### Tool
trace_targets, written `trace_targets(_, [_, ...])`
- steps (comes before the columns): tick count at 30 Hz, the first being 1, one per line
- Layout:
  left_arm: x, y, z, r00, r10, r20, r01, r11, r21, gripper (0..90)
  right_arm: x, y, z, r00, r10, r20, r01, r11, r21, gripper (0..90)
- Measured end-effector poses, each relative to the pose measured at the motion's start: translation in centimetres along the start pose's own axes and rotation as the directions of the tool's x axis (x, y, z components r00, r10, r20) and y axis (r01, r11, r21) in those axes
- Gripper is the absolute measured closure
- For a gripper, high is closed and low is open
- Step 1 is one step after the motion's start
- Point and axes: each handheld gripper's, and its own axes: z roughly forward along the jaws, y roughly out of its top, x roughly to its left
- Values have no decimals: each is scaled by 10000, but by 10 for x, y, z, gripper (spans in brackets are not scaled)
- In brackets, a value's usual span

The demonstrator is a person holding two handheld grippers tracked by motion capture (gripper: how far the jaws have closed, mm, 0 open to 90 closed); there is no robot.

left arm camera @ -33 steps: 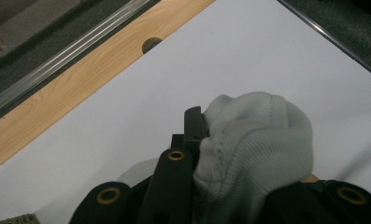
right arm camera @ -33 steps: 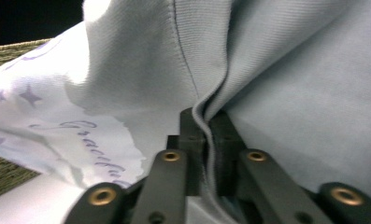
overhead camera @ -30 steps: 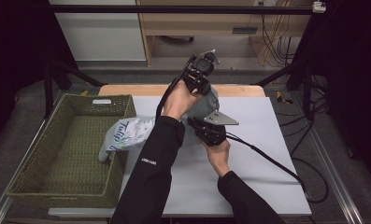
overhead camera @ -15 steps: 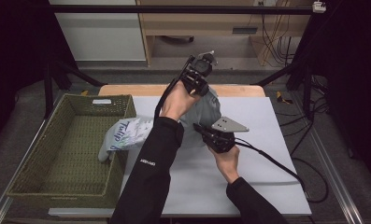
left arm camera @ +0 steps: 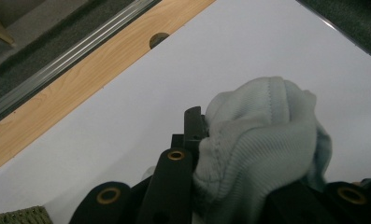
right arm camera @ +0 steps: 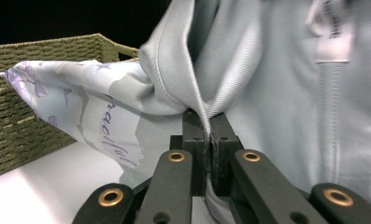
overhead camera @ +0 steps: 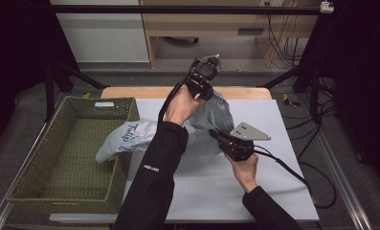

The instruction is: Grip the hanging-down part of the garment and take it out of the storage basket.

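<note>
Both grippers pinch one pale grey garment above the white surface.

From above, the left gripper lifts the garment at twelve o'clock; the right gripper grips its lower edge, and a printed end drapes into the woven basket at nine o'clock. The left gripper view adds ribbed knit bunched between the jaws. The right gripper view adds jaws closed on a stitched hem.

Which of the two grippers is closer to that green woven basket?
Probably the right. The right gripper pinches the pale garment low over the table, just past the basket. The left gripper holds the garment raised by the table's far edge, farther off.
</note>
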Motion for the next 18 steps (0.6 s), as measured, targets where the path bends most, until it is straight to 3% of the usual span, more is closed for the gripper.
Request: trace_targets(18, [-16, 5, 8, 9984, 421, 384, -425, 9990, 99, 835, -27, -8, -53, 9982, 202, 559, -195, 9997, -125, 881])
